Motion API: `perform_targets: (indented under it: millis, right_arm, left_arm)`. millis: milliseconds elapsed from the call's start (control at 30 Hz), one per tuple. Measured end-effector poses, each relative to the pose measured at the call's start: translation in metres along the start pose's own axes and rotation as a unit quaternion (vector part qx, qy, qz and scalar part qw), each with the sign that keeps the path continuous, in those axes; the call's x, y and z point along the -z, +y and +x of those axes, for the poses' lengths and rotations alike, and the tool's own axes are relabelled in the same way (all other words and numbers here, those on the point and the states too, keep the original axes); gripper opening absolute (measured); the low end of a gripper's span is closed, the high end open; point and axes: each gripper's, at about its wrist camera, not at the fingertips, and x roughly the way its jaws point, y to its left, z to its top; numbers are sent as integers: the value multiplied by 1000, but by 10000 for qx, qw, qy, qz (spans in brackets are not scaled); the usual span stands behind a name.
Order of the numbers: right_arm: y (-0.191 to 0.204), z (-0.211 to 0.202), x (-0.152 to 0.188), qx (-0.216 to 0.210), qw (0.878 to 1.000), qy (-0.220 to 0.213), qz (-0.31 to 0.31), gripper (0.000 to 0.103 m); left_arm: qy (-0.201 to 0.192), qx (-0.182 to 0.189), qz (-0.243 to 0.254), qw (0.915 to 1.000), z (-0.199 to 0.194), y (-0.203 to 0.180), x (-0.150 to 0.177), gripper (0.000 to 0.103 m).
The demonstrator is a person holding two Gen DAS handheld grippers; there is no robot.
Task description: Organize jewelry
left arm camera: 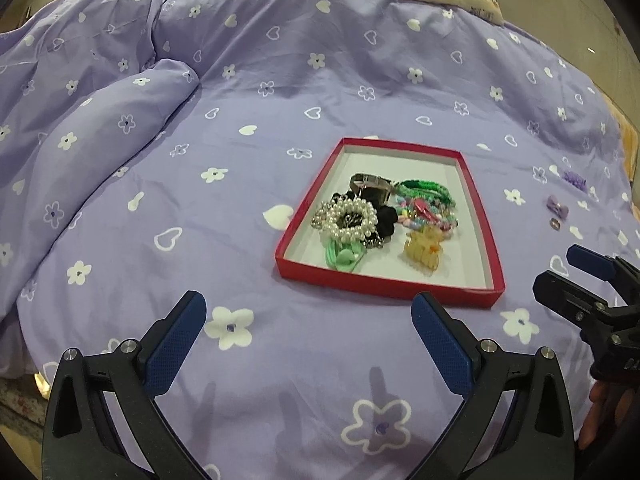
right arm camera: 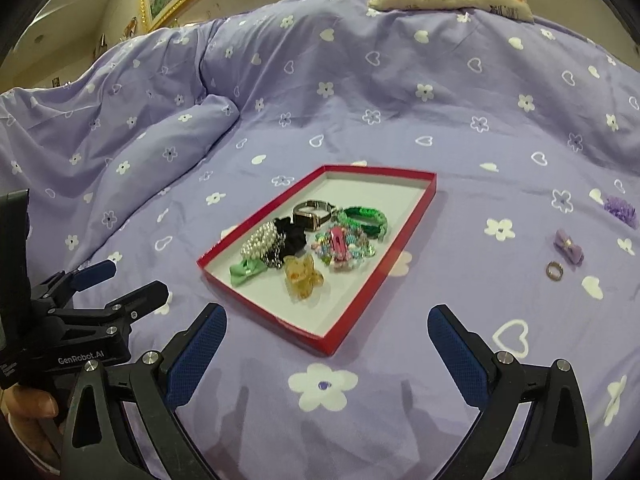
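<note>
Okay, "GenRobot.AI" printed on left gripper (right arm camera: 100,276) body. Left gripper (left arm camera: 308,320) spread wide, holding nothing, hovering over bedspread (left arm camera: 240,80) just short of red tray (left arm camera: 400,286) near edge. Right gripper (right arm camera: 326,322) likewise gaping, empty, near tray corner. Tray holds pearl scrunchie (left arm camera: 352,218), watch (right arm camera: 314,212), amber claw clip (right arm camera: 302,278), green bands. Ring (right arm camera: 555,270), lilac bow (right arm camera: 569,249), purple flower clip (right arm camera: 620,208) loose on bedspread right of tray, well apart. Open fabric all round.
</note>
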Motion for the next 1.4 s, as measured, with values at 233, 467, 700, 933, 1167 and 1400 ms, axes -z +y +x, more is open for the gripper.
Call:
perform_targets:
  millis: [233, 467, 700, 933, 1167, 1400]
  right_arm:
    - [0, 4, 8, -17, 9999, 101, 61, 102]
    - [3, 6, 11, -33, 9999, 139, 39, 102]
    - [1, 5, 15, -81, 9998, 148, 122, 102]
    - [3, -3, 13, -146, 9998, 47, 130, 102]
    - [6, -9, 11, -183, 9997, -103, 109, 102]
    - [7, -7, 13, -198, 9997, -105, 125, 102]
  left_arm:
    - [2, -94, 99, 9999, -1, -2, 6, 103]
    - [21, -124, 41, 9999, -1, 0, 9, 103]
    - [-94, -135, -30, 9999, -9, 3, 10, 103]
    - [-200, -127, -39, 9997, -17, 3, 8, 103]
    - [-257, -130, -111, 9995, -20, 5, 7, 103]
    - [-284, -137, -115, 9994, -22, 4, 8, 103]
